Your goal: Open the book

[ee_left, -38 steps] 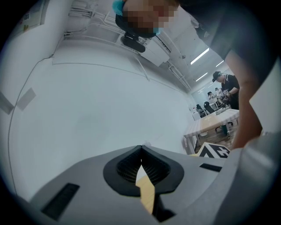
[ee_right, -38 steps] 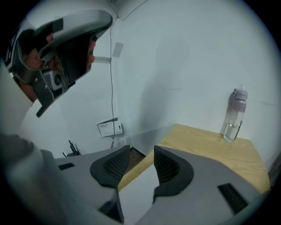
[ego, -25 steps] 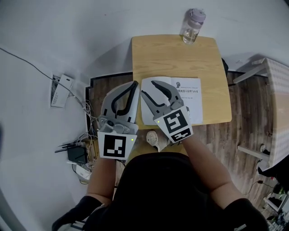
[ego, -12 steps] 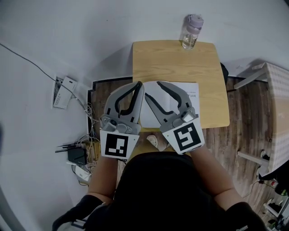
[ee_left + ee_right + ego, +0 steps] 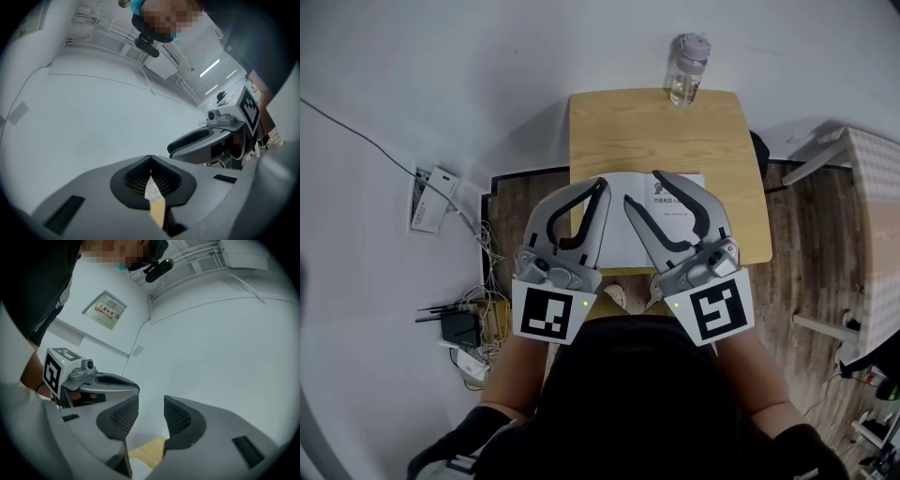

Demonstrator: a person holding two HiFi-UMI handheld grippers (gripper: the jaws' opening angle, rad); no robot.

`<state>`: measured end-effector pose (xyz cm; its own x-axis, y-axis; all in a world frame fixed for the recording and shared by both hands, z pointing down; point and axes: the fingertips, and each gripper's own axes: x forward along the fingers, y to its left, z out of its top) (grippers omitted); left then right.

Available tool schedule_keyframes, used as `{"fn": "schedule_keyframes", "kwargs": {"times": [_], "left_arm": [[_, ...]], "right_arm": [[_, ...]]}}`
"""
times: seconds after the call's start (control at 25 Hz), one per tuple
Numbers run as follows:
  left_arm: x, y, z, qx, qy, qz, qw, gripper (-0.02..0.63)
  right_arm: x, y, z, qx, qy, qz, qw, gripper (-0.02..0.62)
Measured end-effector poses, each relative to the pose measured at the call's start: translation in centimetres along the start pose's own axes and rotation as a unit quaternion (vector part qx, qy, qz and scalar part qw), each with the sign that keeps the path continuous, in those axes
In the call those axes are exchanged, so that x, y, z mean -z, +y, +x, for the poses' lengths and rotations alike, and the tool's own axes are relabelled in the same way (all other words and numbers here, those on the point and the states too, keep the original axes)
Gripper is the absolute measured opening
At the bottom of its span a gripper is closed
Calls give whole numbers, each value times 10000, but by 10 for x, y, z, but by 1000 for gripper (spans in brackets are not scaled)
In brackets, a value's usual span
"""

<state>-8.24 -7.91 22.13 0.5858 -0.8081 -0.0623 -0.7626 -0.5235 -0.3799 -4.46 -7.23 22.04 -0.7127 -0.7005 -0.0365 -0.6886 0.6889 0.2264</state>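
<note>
Left claw point(image 5: 598, 185) drawn back, closed empty; right claw point(image 5: 643, 187) drawn back, narrowly apart; book point(image 5: 677, 199) on wooden table point(image 5: 656, 131).

On tabletop point(image 5: 656, 131), at near edge: book point(image 5: 673, 204). Behind book, at far edge: bottle point(image 5: 686, 70). Over book's left edge: left gripper point(image 5: 598, 186); over its middle: right gripper point(image 5: 642, 187).

The head view looks steeply down from above the person onto the small wooden table point(image 5: 656, 131), with the left gripper point(image 5: 598, 187) and right gripper point(image 5: 641, 186) close beneath it. Each gripper view sits low behind its own jaws and tilts upward, facing the white wall point(image 5: 93, 117) and ceiling rather than the tabletop. The left gripper view catches the right gripper at its right side, the right gripper view the left gripper at its left. Both see the head camera point(image 5: 149, 45) overhead — only a sliver of table shows low in the right gripper view.
</note>
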Motion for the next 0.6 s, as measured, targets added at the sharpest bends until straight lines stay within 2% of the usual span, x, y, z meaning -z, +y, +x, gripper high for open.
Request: {"fn": "schedule_keyframes", "kwargs": {"times": [0.32,0.52,0.6], "left_arm": [[-13,-16,6,222,-150,-62,9996,9],[-15,-25,7,318,-169,-127,9993,9],[-16,-30,8,365,-176,-176,9990,9]], "right_arm": [[-6,-14,-28,127,-131,-173,9997,167],[-13,-26,-41,440,-259,-249,9984,55],[-16,-28,-44,454,-321,-297,9980,38]]}}
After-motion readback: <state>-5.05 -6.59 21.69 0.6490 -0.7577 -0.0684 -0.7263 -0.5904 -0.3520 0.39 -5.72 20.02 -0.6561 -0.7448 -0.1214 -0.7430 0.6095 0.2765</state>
